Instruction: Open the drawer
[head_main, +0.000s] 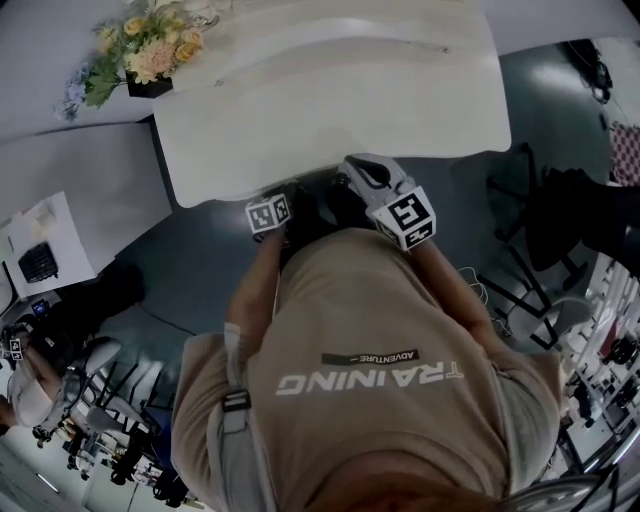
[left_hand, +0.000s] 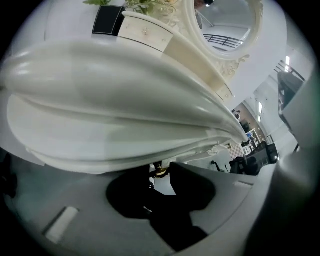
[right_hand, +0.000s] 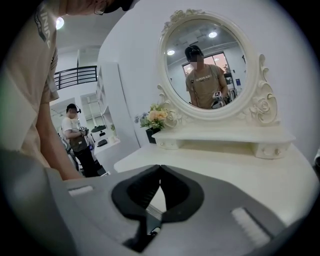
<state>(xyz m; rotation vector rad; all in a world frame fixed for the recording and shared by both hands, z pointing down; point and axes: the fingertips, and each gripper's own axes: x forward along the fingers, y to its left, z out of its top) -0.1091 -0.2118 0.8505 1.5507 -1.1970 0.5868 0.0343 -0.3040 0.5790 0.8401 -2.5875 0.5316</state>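
Observation:
The white dressing table (head_main: 330, 90) fills the upper middle of the head view, and its drawer is hidden under the tabletop there. In the left gripper view I look up under the tabletop edge (left_hand: 125, 125). A small gold drawer knob (left_hand: 160, 171) sits between the tips of my left gripper (left_hand: 160, 168), which is shut on it. My left gripper (head_main: 272, 212) is at the table's front edge. My right gripper (head_main: 352, 165) is held just to the right, above the front edge. Its jaws (right_hand: 160, 168) are shut with nothing in them and point at the oval mirror (right_hand: 210, 62).
A flower pot (head_main: 145, 50) stands at the table's back left corner. A raised shelf with small drawers (right_hand: 225, 137) runs below the mirror. Another person (right_hand: 75, 137) stands to the left. A desk (head_main: 60, 190) lies left, and dark chairs (head_main: 540, 220) stand right.

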